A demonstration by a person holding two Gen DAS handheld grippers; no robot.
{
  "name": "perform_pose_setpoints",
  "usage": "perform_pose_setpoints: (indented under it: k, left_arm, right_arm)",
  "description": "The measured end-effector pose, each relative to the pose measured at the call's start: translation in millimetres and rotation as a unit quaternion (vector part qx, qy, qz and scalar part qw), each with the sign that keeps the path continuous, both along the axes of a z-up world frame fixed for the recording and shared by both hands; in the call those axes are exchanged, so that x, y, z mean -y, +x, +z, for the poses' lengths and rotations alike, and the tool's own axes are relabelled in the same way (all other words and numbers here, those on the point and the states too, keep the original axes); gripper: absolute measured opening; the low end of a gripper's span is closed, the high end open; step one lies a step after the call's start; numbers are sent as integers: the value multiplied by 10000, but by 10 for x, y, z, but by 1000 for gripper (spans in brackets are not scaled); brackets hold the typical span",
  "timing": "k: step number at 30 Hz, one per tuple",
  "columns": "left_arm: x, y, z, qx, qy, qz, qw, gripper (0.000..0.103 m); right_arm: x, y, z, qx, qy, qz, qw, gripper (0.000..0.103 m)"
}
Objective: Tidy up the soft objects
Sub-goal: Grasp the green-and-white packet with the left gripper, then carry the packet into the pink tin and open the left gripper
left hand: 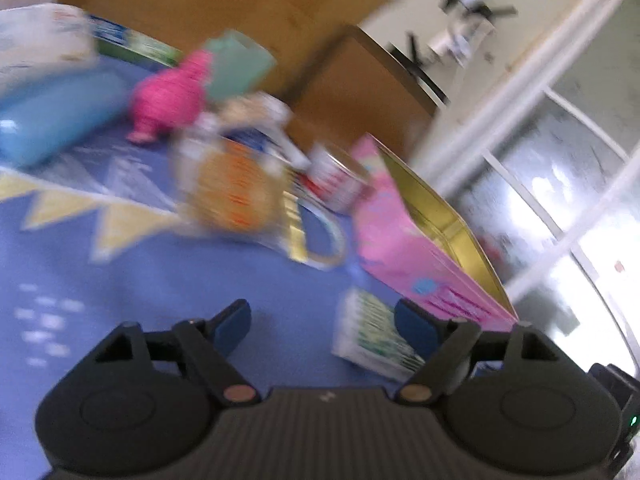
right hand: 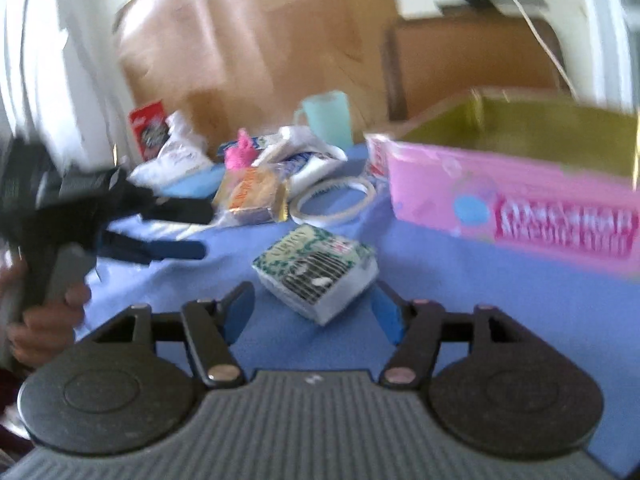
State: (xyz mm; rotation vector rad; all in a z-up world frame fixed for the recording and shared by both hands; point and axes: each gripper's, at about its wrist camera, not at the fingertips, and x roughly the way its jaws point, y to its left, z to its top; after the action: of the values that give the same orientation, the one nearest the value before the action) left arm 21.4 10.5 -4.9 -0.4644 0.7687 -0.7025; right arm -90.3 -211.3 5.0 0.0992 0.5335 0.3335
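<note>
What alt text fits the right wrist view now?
The open right hand-held gripper faces a green-and-white tissue pack lying on the blue tablecloth, no pad pressing it. A pink open box sits right; the left hand-held gripper reaches in from the left.

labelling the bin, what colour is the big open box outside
Pink outside, gold inside; clearest in the right wrist view.

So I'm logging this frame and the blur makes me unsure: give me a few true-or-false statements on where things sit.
1. The tissue pack lies on the blue cloth. True.
2. The right hand-held gripper is clamped on the tissue pack. False: its jaws stand open.
3. The pink box is open on top. True.
4. The left hand-held gripper holds the pink plush toy. False: it holds nothing; the toy lies far off.
</note>
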Motion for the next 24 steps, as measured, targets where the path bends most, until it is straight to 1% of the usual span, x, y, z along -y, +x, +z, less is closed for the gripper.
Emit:
perform_pose_setpoints:
  k: [3, 4, 5, 6, 7, 8, 9, 11, 14, 16, 18, 19, 20, 21, 22, 23, 24]
  left_arm:
    - [303, 28, 50, 27, 284, -290, 9992, 77]
    - [378, 55, 47, -19, 345, -354, 9988, 73]
    - [453, 88, 29, -85, 390, -461, 9981, 62]
    - [537, 124, -2, -209, 433, -595, 9971, 56]
    - [591, 137, -20, -301, 476, -635, 9964, 55]
    - [630, 113, -11, -273, 509, -633, 9963, 55]
    - [670, 78, 38, -155, 535, -668, 9962, 55]
    - [736, 20, 209, 147, 469, -783, 9957, 55]
    - [892, 25, 506, 552, 331, -983, 9931, 55]
    - [1109, 89, 675, 740, 355, -1094, 9906, 56]
    - [1357, 146, 819, 991, 458, -1138, 9875, 63]
    - [1447, 157, 863, 1120, 520, -1121, 9860, 68]
    - [1532, 173, 890, 1233, 606, -1056, 9849, 70]
    - [1593, 196, 896, 1293, 715, -937, 9846, 70]
    - [1613, 209, 882, 1286, 787, -823, 9851, 70]
    - [1581, 211, 851, 1237, 777, -708, 9867, 70]
    - [1519, 192, 818, 1191, 697, -652, 9883, 70]
  right_arm:
    - [-198, 97, -90, 82, -648, 119, 9978, 67]
    - [-230, 151, -138, 60, -807, 81, 9967, 66]
    - [-253, 207, -184, 18, -895, 58, 9960, 61]
    - [-250, 249, -215, -3, -897, 39, 9960, 48]
    - [-228, 262, -215, 19, -829, 40, 9965, 45]
    - [-208, 270, -192, 26, -842, 21, 9964, 44]
    - [-195, 238, -163, 144, -905, -22, 9958, 43]
    - [-132, 125, -77, 615, -1063, -133, 9923, 43]
    - [-17, 77, 80, 1165, -1080, -474, 9862, 43]
    - [101, 144, 167, 1402, -1119, -780, 9807, 42]
    - [204, 231, 234, 1517, -1178, -1126, 9749, 41]
    - [270, 328, 264, 1600, -1210, -1369, 9701, 41]
    - [317, 432, 267, 1660, -1303, -1650, 9635, 42]
    - [368, 505, 262, 1654, -1427, -1921, 9567, 45]
    - [429, 631, 247, 1549, -1590, -2247, 9488, 45]
    - [514, 679, 246, 1436, -1600, -2452, 9453, 45]
    - [585, 673, 257, 1388, -1464, -2521, 9464, 45]
